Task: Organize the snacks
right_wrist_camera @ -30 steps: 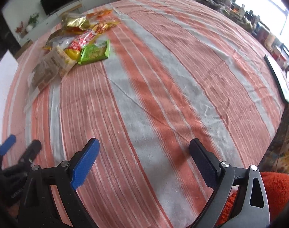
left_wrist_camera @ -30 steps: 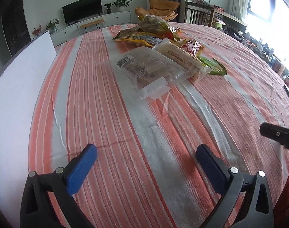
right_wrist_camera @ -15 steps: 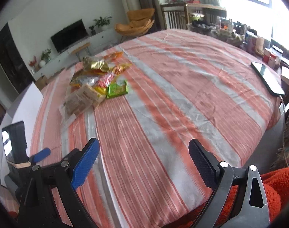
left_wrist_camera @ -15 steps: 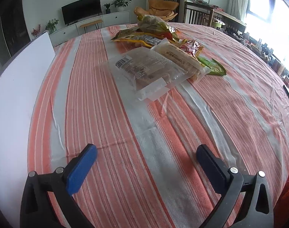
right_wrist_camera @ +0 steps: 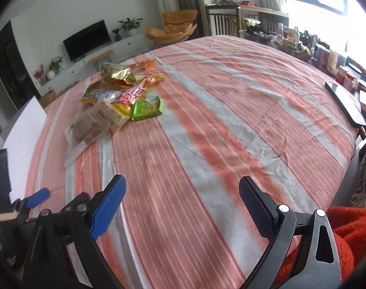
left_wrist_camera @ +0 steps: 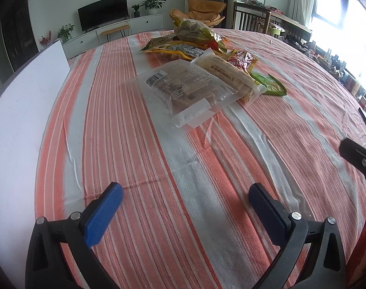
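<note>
A heap of snack packets lies on the striped tablecloth [left_wrist_camera: 159, 168] toward the far side. Nearest is a clear bag of brown biscuits [left_wrist_camera: 183, 89], also in the right wrist view [right_wrist_camera: 89, 125]. Beside it lie a beige cracker pack [left_wrist_camera: 226, 72], a green packet [right_wrist_camera: 147, 108], red and yellow packets [left_wrist_camera: 243, 60] and a gold-green bag [left_wrist_camera: 195, 31]. My left gripper [left_wrist_camera: 185, 204] is open and empty, low over the near cloth. My right gripper [right_wrist_camera: 183, 200] is open and empty, to the right of the left gripper.
A white board [left_wrist_camera: 21, 110] lies along the table's left edge. A black phone [right_wrist_camera: 346, 103] lies near the right edge. Jars and clutter [right_wrist_camera: 322, 53] stand beyond the table at the right. An orange-red fabric [right_wrist_camera: 339, 228] is at the near right.
The right wrist view has swung up and then settled a little lower and closer over the table; the right gripper's tip has re-entered the left view's right edge. The left gripper has barely moved.
</note>
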`<action>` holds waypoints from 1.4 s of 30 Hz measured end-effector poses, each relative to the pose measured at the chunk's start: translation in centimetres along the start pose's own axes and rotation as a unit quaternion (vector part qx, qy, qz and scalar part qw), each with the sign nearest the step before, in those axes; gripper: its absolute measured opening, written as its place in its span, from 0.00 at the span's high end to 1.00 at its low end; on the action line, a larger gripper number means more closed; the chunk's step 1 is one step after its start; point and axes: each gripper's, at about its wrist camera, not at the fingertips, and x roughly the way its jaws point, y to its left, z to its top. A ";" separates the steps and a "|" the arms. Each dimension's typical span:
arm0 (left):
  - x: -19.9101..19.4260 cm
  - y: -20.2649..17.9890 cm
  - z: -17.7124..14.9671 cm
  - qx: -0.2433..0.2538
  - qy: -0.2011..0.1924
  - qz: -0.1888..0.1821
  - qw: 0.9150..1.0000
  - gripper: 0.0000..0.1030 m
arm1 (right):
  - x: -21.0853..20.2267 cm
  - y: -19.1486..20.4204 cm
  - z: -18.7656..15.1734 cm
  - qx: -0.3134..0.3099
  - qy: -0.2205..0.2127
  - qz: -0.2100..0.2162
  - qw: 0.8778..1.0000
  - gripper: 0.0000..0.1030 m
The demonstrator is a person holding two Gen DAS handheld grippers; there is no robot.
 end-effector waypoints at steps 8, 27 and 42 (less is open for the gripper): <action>0.0 -0.1 0.0 0.001 0.000 0.002 1.000 0.00 | 7.1 -0.6 5.4 0.026 0.033 -0.028 0.999 0.06; 2.3 4.5 12.4 -0.104 -0.011 -0.038 0.994 0.00 | 8.2 -1.7 4.7 0.016 0.026 -0.017 0.999 0.05; 1.3 5.8 3.4 -0.112 0.034 -0.092 0.989 0.19 | 8.2 -1.6 4.8 0.020 0.023 -0.014 0.999 0.05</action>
